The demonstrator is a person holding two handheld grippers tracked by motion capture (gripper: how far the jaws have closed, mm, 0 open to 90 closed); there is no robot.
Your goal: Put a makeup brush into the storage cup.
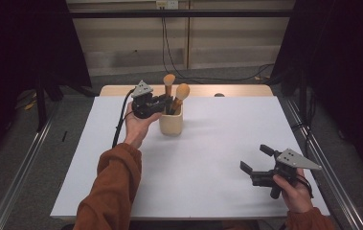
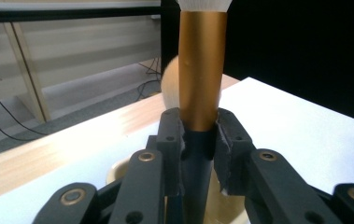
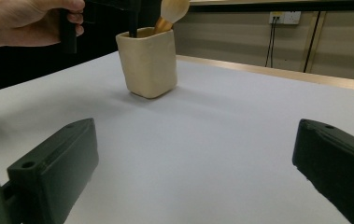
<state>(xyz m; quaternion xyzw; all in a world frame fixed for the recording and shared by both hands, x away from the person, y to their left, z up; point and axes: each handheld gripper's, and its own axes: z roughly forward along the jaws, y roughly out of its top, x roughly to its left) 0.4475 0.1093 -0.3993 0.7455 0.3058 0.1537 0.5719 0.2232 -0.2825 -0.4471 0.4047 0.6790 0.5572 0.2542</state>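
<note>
While the right gripper [image 1: 255,159] hovers with jaws spread, well short of the cream ceramic square cup [image 1: 171,122] on the white table [image 1: 217,143], the left gripper [image 2: 199,135] clamps a gold-ferruled makeup brush [image 2: 201,70] standing in that cup beside another brush [image 1: 181,94]; no writing is readable

White-topped table [image 1: 208,158], wooden far edge, cream cup [image 1: 171,124] standing on it

a lab: black curtains [image 1: 16,43], rail frame [image 1: 21,167], loose floor cables [image 1: 179,67].
</note>
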